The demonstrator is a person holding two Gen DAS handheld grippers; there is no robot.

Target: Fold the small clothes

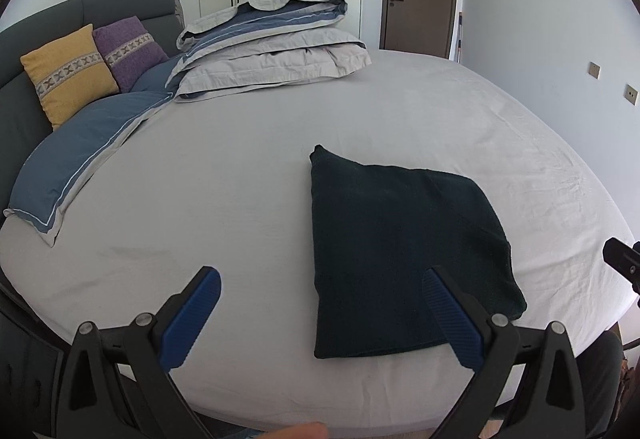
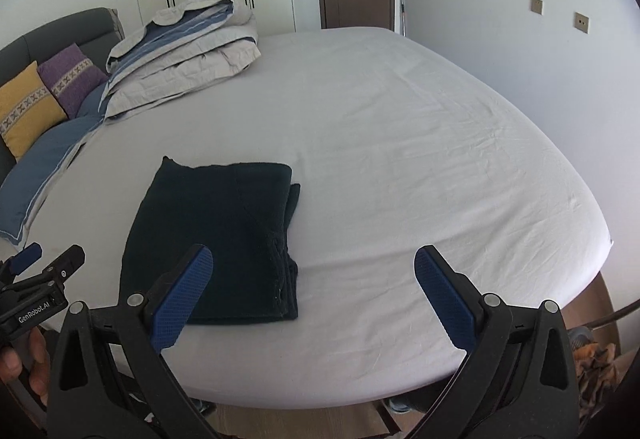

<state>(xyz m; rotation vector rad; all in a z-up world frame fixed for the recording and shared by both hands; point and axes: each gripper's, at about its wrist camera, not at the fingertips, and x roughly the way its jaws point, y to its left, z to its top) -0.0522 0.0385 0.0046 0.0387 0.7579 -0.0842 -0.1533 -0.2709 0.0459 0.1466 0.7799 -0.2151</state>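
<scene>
White sheeting covers the bed (image 2: 400, 143), whose near edge is cut off by both grippers. Folded dark cloth (image 1: 400, 259) lies flat near that edge. Left gripper (image 1: 320, 295) and right gripper (image 2: 314, 271) are spread wide, holding nothing. Stacked bedding (image 1: 272, 47) sits beyond.

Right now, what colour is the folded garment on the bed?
Very dark green, almost black, plain; the folded garment shows best in the left wrist view.

A folded dark green knitted garment (image 1: 404, 259) lies on the near part of the white-sheeted bed (image 1: 460, 111). Far left, a folded grey-and-blue duvet (image 1: 276, 47) rests on the bed; left of it, a yellow square cushion (image 1: 68, 73) and a purple square cushion (image 1: 130, 51) lean against the grey padded headboard (image 1: 120, 5).
</scene>
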